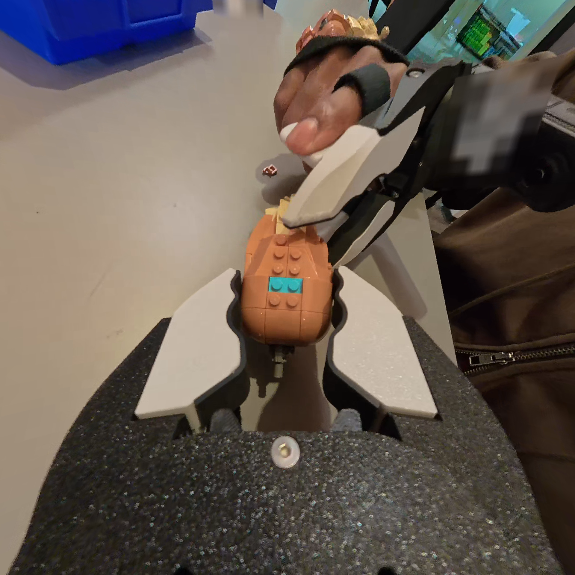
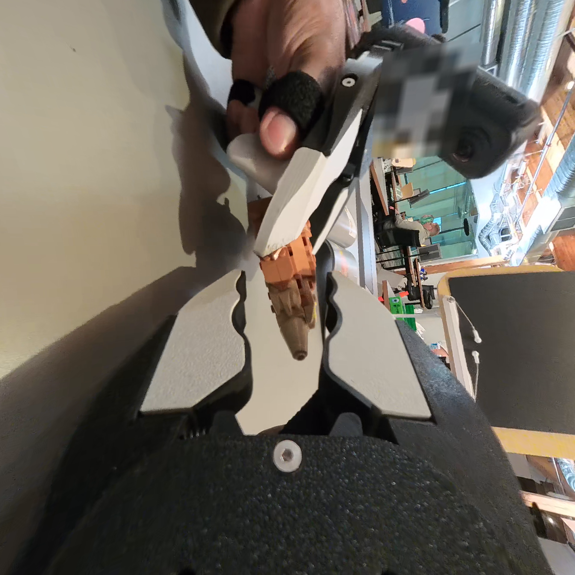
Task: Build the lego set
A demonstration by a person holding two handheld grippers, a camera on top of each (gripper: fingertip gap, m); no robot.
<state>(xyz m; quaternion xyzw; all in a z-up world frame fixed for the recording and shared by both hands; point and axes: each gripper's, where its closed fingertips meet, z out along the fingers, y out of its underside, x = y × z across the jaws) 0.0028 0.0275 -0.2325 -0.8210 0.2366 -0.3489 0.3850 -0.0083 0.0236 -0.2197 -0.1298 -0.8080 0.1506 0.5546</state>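
Observation:
An orange-brown lego body [image 1: 284, 311] with a teal plate [image 1: 285, 284] on top is clamped between the fingers of my left gripper [image 1: 286, 277], which is shut on it above the grey table [image 1: 124, 217]. A tan spiky tail [image 1: 284, 214] sticks out from its far end. My right gripper [image 1: 311, 239] comes in from the upper right with its fingers on either side of that tail. In the right wrist view the tan pointed tail [image 2: 295, 326] lies between the fingers of my right gripper [image 2: 284, 280] with gaps on both sides. The left gripper [image 2: 289, 249] holds the orange body [image 2: 286, 264] just beyond.
A small reddish-brown piece [image 1: 270, 169] lies loose on the table beyond the model. A blue bin [image 1: 93, 25] stands at the far left. Another orange and tan lego assembly [image 1: 339, 25] shows behind the hand. A person's brown jacket [image 1: 513, 311] is at the right. Both grippers' tips are close together, under 4 cm apart. The small reddish-brown piece [image 1: 270, 169] is about equally far from each gripper, around 15 cm.

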